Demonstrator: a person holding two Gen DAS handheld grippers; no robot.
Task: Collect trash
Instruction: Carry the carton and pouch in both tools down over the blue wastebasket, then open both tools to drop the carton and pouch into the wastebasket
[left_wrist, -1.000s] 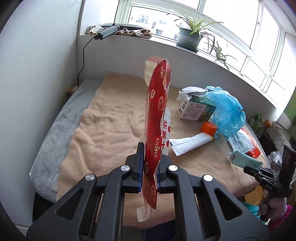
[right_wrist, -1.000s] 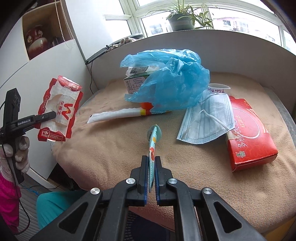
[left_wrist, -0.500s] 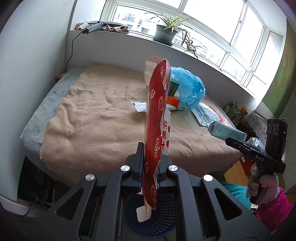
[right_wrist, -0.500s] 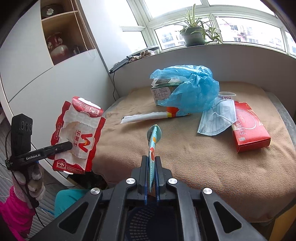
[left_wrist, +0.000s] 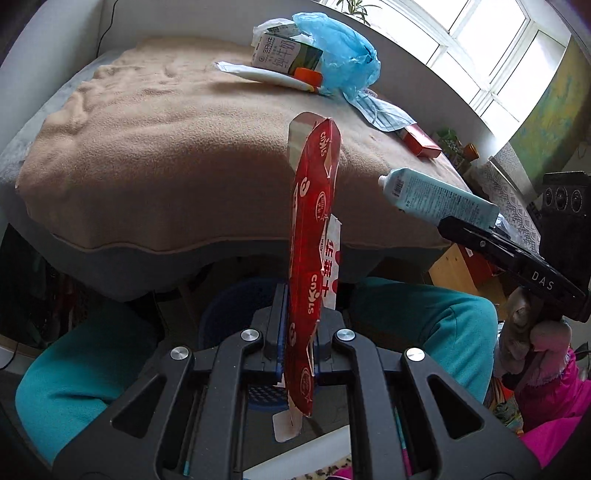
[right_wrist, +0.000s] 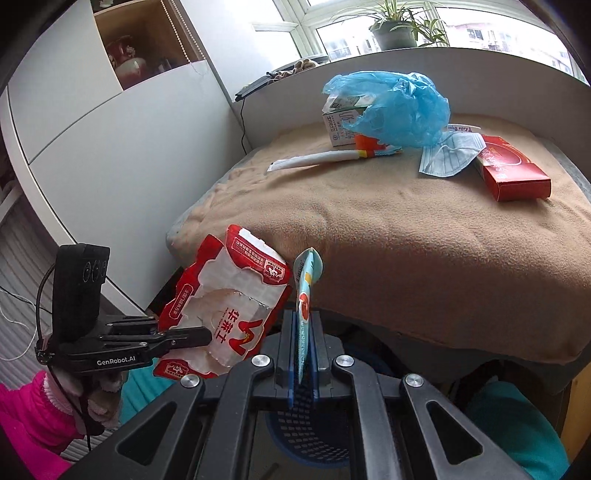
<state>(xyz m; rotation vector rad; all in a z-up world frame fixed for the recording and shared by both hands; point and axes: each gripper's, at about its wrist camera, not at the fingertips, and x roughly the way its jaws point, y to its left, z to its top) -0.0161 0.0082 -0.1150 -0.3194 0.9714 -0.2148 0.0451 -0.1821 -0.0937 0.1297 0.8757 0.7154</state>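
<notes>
Both tools have withdrawn from over the bed to its near edge, above the blue basket (right_wrist: 310, 435) at lower centre. Left tool (left_wrist: 297, 332) is clamped on the red wrapper (left_wrist: 314, 236); right tool (right_wrist: 302, 350) pinches the flattened tube (right_wrist: 304, 295). Release should drop both in. Carton (right_wrist: 341, 122), bag (right_wrist: 399, 107), mask (right_wrist: 450, 155) and box (right_wrist: 513, 173) remain upper right.

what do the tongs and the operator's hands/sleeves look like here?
Both tongs are black plastic with silver pivot screws and blue pads. The left tongs read "GenRobot.AI" in white, with a black camera block and a thin black cable. The right tongs read "DAS" and carry a similar block. Hands wear fuzzy pale gloves under bright pink sleeves.
</notes>
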